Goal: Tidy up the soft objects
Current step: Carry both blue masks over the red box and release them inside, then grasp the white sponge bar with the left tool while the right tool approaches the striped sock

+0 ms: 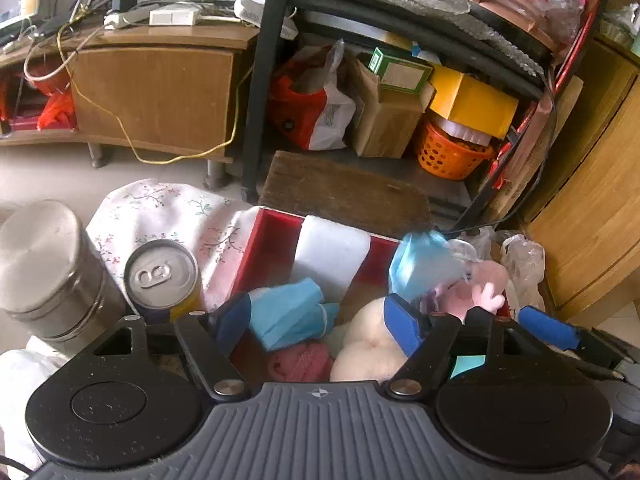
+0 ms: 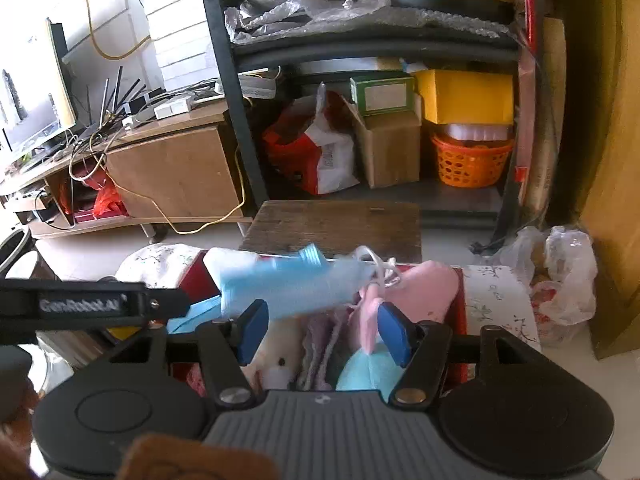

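Note:
A red box (image 1: 276,240) holds soft things: a white foam block (image 1: 332,256), a blue face mask (image 1: 288,316), pink yarn (image 1: 300,362), a white plush (image 1: 368,344) and a pink plush toy (image 1: 476,284). My left gripper (image 1: 320,324) hangs open over the box, and its blue pads touch nothing. A second blue mask (image 2: 280,280) shows blurred just above the box, off both pads of my right gripper (image 2: 324,334), which is open. This mask (image 1: 424,268) lies beyond the left gripper's right finger. Under the right gripper sit the pink toy (image 2: 428,284) and a light blue plush (image 2: 364,372).
A steel canister (image 1: 48,268) and a drink can (image 1: 160,276) stand left of the box on a floral cloth (image 1: 152,204). A wooden stool (image 2: 332,224) and a black shelf rack (image 1: 260,80) with boxes and an orange basket (image 1: 448,152) lie behind. Plastic bags (image 2: 560,280) sit to the right.

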Demonstrator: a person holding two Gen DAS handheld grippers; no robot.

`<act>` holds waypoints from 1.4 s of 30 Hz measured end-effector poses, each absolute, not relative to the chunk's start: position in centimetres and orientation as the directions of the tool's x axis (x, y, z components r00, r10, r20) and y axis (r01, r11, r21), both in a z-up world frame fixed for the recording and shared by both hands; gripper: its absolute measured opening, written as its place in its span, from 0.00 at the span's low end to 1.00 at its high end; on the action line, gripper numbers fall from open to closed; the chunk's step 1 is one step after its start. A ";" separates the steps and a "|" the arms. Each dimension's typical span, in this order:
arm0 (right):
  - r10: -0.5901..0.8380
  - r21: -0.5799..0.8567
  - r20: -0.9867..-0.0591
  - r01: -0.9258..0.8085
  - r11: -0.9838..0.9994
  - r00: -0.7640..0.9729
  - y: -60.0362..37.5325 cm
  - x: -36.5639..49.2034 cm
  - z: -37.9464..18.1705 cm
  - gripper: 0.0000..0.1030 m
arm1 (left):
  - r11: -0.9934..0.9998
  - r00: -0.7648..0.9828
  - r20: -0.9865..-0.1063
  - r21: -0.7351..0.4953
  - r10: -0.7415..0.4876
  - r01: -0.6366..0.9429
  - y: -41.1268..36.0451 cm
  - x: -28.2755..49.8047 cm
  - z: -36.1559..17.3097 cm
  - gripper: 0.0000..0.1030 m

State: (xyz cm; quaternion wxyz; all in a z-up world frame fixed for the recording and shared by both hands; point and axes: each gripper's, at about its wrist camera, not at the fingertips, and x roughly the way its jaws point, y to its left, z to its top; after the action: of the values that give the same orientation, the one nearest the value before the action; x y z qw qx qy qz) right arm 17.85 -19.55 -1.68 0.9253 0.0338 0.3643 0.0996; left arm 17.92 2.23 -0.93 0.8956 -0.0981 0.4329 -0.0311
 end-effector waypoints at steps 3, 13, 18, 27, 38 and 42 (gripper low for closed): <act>0.193 0.118 -0.663 -0.154 0.981 0.723 -19.8 16.9 -1.2 0.31 | 0.984 0.628 -0.767 -0.180 -0.133 -0.012 2.1 16.8 -0.5 0.72; 0.207 0.088 -0.687 -0.203 0.975 0.696 -19.8 11.9 -1.3 0.37 | 0.995 0.572 -0.814 -0.086 -0.102 0.055 2.7 12.9 -2.1 0.73; 0.242 0.128 -0.708 -0.216 0.968 0.663 -19.9 10.1 -1.8 0.38 | 0.987 0.512 -0.844 -0.119 -0.157 0.107 3.3 12.3 -3.5 0.73; 0.279 0.149 -0.737 -0.255 0.955 0.615 -19.9 7.9 -2.6 0.39 | 0.985 0.457 -0.887 0.018 -0.063 0.170 2.6 14.0 -7.4 0.70; 0.276 0.173 -0.789 -0.232 0.957 0.548 -20.7 8.2 -4.6 0.40 | 0.990 0.319 -0.948 0.047 0.002 0.134 2.6 14.6 -10.8 0.38; 0.265 0.175 -0.800 -0.214 0.961 0.539 -21.2 7.8 -5.0 0.40 | 0.994 0.316 -0.947 -0.017 -0.051 0.107 3.0 13.6 -9.9 0.37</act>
State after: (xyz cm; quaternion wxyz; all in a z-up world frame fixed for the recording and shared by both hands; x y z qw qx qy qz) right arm 7.77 -21.19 -5.01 0.8767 0.0279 0.4603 0.1367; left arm 13.57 2.98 -9.95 0.8109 0.0244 0.5826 -0.0487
